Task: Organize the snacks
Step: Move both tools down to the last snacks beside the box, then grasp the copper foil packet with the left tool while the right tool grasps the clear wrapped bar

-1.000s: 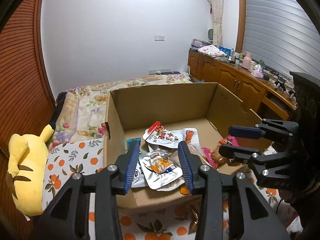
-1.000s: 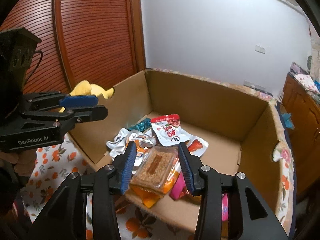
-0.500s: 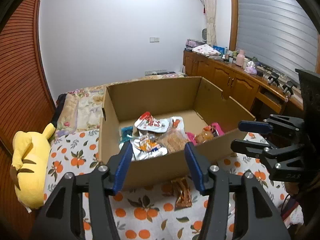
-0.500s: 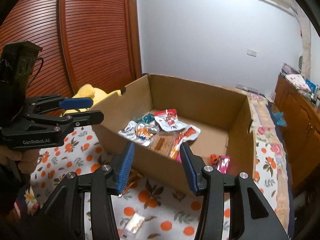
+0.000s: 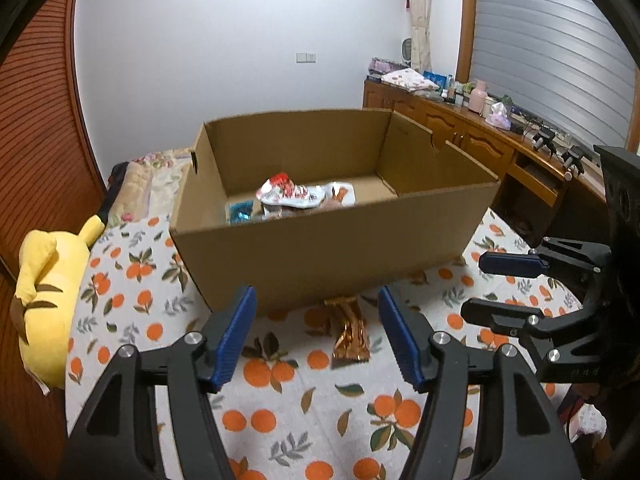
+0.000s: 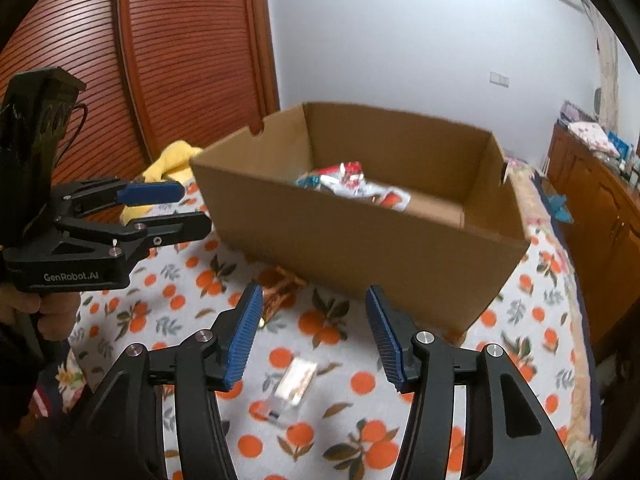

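Note:
An open cardboard box [image 5: 320, 256] stands on the orange-print bedspread and holds several snack packets [image 5: 296, 196]; it also shows in the right wrist view [image 6: 360, 244]. A shiny brown snack packet [image 5: 350, 336] lies on the spread in front of the box, seen too in the right wrist view [image 6: 280, 288]. A small clear packet [image 6: 294, 382] lies closer to me. My left gripper [image 5: 318, 336] is open and empty, above the brown packet. My right gripper [image 6: 314, 336] is open and empty, above the clear packet.
A yellow plush toy [image 5: 44, 280] lies at the left edge of the bed. A wooden sideboard [image 5: 480, 140] with clutter runs along the right wall. A ribbed wooden wardrobe [image 6: 180, 60] stands on the left.
Both grippers have pulled back and down from over the box to in front of it. The right gripper has let go of the brown cracker packet, which now lies inside the box.

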Motion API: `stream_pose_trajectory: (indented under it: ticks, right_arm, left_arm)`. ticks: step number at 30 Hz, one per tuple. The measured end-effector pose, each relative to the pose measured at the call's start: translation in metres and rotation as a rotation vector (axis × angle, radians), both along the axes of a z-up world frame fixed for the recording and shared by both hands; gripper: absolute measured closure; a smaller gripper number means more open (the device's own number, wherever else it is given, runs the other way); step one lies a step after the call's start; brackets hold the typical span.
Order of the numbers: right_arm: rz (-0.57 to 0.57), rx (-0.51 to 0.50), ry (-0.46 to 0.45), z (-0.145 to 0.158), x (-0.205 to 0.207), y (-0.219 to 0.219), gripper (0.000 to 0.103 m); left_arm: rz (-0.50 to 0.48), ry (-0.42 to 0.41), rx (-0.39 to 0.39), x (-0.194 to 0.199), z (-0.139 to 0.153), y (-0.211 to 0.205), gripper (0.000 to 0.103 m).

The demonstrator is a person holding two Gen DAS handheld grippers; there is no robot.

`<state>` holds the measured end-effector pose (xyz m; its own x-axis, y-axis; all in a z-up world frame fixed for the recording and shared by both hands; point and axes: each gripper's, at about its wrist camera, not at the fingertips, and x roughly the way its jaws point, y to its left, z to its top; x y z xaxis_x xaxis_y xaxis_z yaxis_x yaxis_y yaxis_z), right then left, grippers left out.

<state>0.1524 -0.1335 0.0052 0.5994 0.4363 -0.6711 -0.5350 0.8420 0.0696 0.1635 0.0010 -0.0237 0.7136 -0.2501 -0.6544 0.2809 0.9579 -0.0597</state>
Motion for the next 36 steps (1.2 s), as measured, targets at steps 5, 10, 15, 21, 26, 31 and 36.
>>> stream_pose_trajectory:
  ticks: [5,10,15,21,26,31,36]
  right_arm:
    - [0.003,-0.009,0.038,-0.017,-0.005,0.002,0.048]
    - [0.005,-0.005,0.089,-0.034,-0.004,0.001,0.049]
    - [0.012,-0.024,0.13,-0.051,-0.002,0.007,0.05]
    - [-0.004,-0.048,0.167,-0.067,0.0,0.008,0.052]
    - [-0.01,-0.062,0.156,-0.07,-0.001,0.01,0.053]
    - [-0.012,-0.079,0.139,-0.068,-0.001,0.011,0.052]
    - [-0.015,-0.072,0.137,-0.07,-0.001,0.011,0.051]
  left_arm:
    - [0.003,0.03,0.008,-0.003,-0.013,0.0,0.039]
    - [0.013,0.06,0.005,-0.002,-0.027,0.002,0.039]
    - [0.009,0.084,0.011,0.002,-0.038,0.0,0.039]
    - [-0.001,0.109,0.019,0.009,-0.053,-0.004,0.039]
    - [-0.007,0.135,0.026,0.021,-0.062,-0.007,0.039]
    - [-0.034,0.144,0.029,0.029,-0.067,-0.015,0.039]
    - [-0.065,0.155,0.04,0.037,-0.071,-0.026,0.042]
